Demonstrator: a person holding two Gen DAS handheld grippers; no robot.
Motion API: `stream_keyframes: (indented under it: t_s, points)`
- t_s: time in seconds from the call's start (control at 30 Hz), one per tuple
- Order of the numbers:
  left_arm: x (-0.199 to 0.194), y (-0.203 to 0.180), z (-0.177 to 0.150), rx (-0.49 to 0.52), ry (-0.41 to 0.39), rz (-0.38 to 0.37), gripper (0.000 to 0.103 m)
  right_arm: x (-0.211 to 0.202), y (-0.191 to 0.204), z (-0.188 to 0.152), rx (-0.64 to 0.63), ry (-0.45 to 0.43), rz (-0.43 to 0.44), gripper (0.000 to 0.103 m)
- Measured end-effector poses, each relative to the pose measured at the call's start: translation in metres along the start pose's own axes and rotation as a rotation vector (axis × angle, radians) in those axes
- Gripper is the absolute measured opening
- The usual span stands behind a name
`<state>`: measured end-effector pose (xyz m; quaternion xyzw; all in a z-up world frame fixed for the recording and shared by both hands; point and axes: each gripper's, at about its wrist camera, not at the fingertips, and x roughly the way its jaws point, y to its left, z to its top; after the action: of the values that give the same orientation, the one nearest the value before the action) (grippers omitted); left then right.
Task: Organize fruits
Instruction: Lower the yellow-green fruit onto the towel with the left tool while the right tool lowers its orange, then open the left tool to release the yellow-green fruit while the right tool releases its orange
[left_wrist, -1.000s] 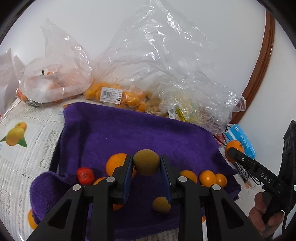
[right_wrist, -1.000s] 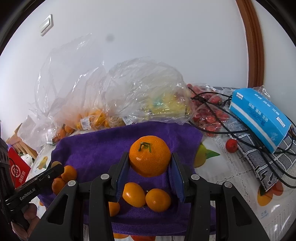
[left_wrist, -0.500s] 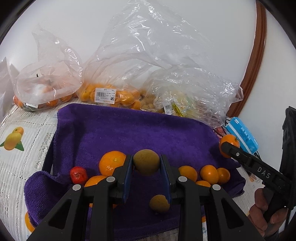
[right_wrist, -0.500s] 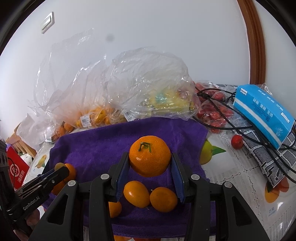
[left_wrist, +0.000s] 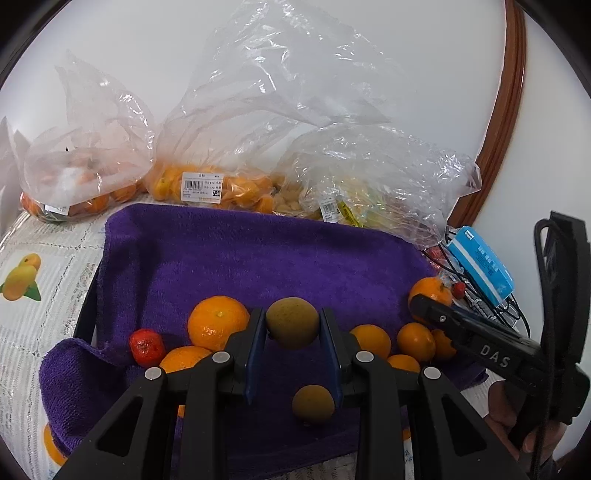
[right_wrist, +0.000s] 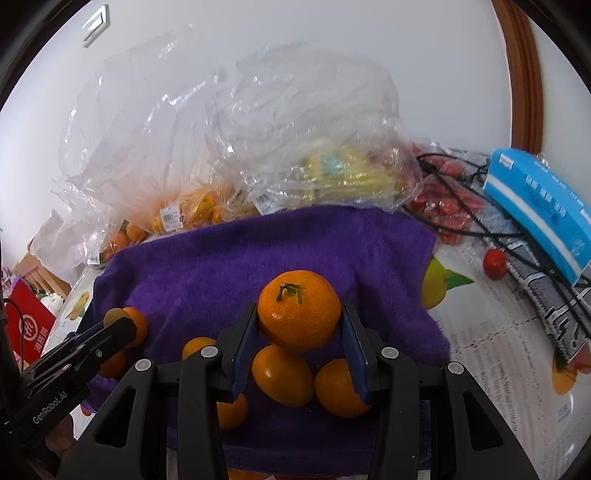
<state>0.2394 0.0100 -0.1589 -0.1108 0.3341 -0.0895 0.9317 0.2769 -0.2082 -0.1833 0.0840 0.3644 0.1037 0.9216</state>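
Observation:
My left gripper (left_wrist: 292, 325) is shut on a brown-green round fruit (left_wrist: 292, 321) and holds it above the near part of a purple towel (left_wrist: 258, 258). A second brown-green fruit (left_wrist: 313, 403) lies on the towel below it. Oranges (left_wrist: 218, 322) and a small red fruit (left_wrist: 147, 346) lie to the left; smaller oranges (left_wrist: 373, 339) lie to the right. My right gripper (right_wrist: 299, 317) is shut on a large orange (right_wrist: 299, 309) above the towel (right_wrist: 258, 258), with small oranges (right_wrist: 282, 374) beneath. The right gripper also shows in the left wrist view (left_wrist: 430, 306).
Clear plastic bags of fruit (left_wrist: 207, 184) line the wall behind the towel. A blue box (right_wrist: 539, 206), black cables (right_wrist: 480, 221) and a loose red fruit (right_wrist: 495, 263) lie right of the towel. A red box (right_wrist: 29, 328) stands far left.
Both grippers have drawn back a little toward the near side, each still holding its fruit. The bags and towel look farther away in the left wrist view.

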Motion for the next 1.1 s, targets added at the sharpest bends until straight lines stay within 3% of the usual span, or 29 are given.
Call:
stream_keyframes:
  t_s: [0.63,1.1]
  points:
    - [0.0074,0.0035,0.0014,-0.029,0.035,0.007,0.028,0.0107,0.0052,-0.0056,-0.044,0.016,-0.055,0.045]
    - [0.0060,0.0058,0.0016,-0.048,0.033,-0.002,0.028,0.0038,0.0045,-0.0061,-0.037,-0.015,-0.048,0.046]
